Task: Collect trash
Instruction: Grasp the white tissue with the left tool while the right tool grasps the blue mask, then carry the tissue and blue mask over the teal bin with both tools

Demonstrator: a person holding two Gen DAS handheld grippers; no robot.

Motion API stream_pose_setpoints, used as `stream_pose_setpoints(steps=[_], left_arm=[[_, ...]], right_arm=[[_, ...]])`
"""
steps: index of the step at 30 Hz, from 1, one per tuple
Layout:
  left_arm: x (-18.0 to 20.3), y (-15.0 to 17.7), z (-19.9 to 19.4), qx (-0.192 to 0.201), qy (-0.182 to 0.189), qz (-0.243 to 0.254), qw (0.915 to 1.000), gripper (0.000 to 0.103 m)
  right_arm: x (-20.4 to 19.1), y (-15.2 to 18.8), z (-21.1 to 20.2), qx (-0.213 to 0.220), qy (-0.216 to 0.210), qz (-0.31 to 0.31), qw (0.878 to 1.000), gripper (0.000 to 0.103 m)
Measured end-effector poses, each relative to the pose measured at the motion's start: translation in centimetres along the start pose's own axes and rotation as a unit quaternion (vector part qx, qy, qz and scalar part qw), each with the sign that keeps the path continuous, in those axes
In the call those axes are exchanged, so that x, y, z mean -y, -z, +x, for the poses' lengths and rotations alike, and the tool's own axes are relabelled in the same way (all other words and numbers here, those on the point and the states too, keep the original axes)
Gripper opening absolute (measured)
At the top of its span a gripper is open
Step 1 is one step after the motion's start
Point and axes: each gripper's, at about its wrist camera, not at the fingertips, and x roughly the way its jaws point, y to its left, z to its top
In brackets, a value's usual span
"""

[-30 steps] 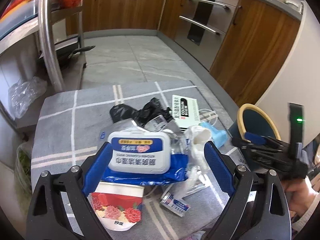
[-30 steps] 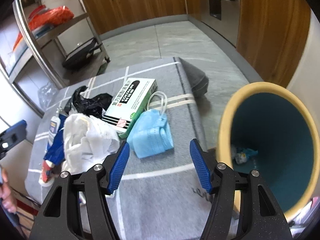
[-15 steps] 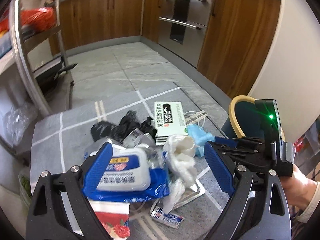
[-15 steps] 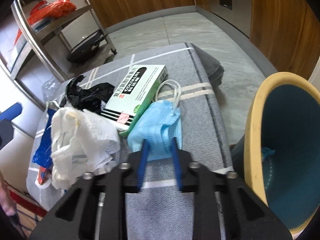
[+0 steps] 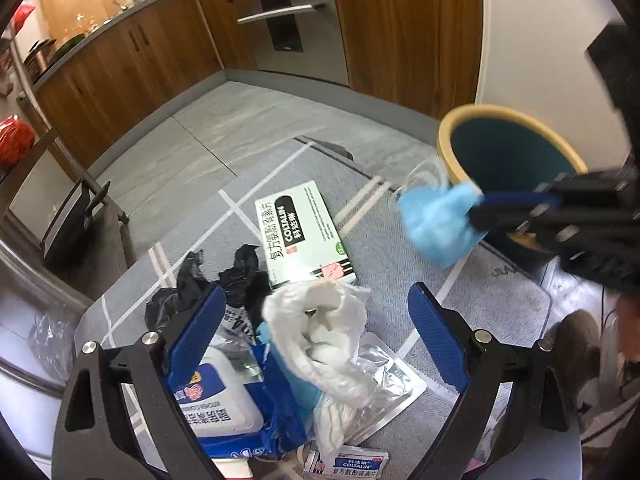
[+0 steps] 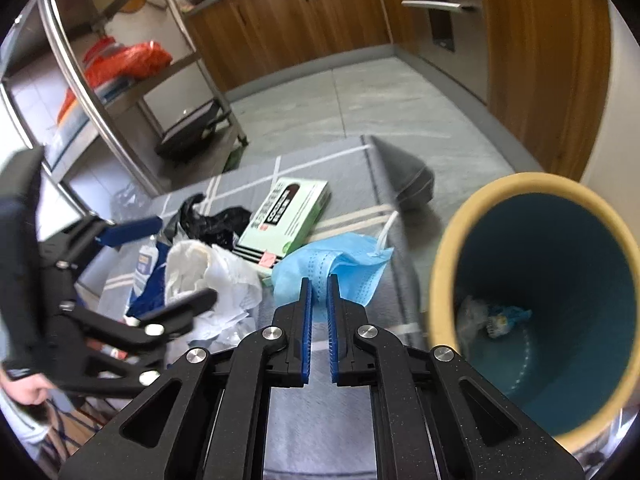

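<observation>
My right gripper is shut on a light blue face mask and holds it lifted above the grey cloth, left of the teal bin with a yellow rim. In the left wrist view the mask hangs beside the bin. My left gripper is open above crumpled white tissue, not touching it. A green and white medicine box, a black plastic bag and a blue wipes pack lie around it.
The trash lies on a grey table cloth with white lines. The bin holds some wrappers. A foil blister and a small sachet lie near the front edge. A steel shelf rack stands to the left, wooden cabinets behind.
My right gripper closed on the blue mask and lifted it off the cloth toward the bin. My left gripper moved right over the white tissue and stays open.
</observation>
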Motion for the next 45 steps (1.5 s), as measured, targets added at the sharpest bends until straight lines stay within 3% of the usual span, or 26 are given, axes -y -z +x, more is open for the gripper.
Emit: stream_pose_setpoints(steps=[5,6,8,10,11,12,13,16,22,29,37,45], left_arm=[[1.4,0.0,1.6,-0.021,0.002,0.023,0.9995,0.088],[1.6,0.1,1.8,-0.026,0.001,0.025,0.9994,0.083],[1.9,0.2,2.3,-0.036,0.0,0.028,0.999,0.072],[2.2,0.2,2.6,-0.044,-0.004,0.031,0.9985,0.052],[2.3,0.3,2.7,-0.049,-0.004,0.029,0.9984,0.049],[2.1,0.4,2.8,-0.051,-0.003,0.026,0.9984,0.039],[2.0,0.5,2.9,-0.057,0.001,0.018,0.9982,0.019],[1.1,0.9,2.4,-0.053,0.009,-0.012,0.9985,0.008],[-0.7,0.9,0.1,-0.012,0.04,-0.07,0.9967,0.006],[-2.9,0.5,-3.1,0.036,0.103,-0.144,0.9835,0.006],[-3.2,-0.8,-5.5,0.072,0.144,-0.173,0.9717,0.006],[-1.4,-2.7,-5.7,0.083,0.165,-0.167,0.9686,0.006]], right_arm=[[0.3,0.1,-3.0,0.022,-0.002,0.003,1.0,0.008],[0.4,0.2,-3.5,0.025,-0.002,0.006,1.0,0.008],[0.7,0.3,-4.6,0.034,-0.001,0.01,0.999,0.008],[0.8,0.4,-5.4,0.041,-0.002,0.015,0.999,0.008],[0.9,0.4,-5.8,0.044,-0.001,0.017,0.999,0.008],[0.9,0.4,-6.2,0.047,0.0,0.017,0.999,0.008],[1.0,0.5,-6.6,0.051,0.001,0.018,0.999,0.008],[1.2,0.7,-7.6,0.059,0.0,0.023,0.998,0.008],[1.5,1.0,-9.4,0.075,0.002,0.029,0.997,0.008],[2.1,1.4,-11.2,0.092,0.01,0.034,0.995,0.008],[3.0,1.7,-11.8,0.097,0.028,0.041,0.994,0.008],[4.3,2.3,-12.1,0.092,0.051,0.043,0.993,0.008]])
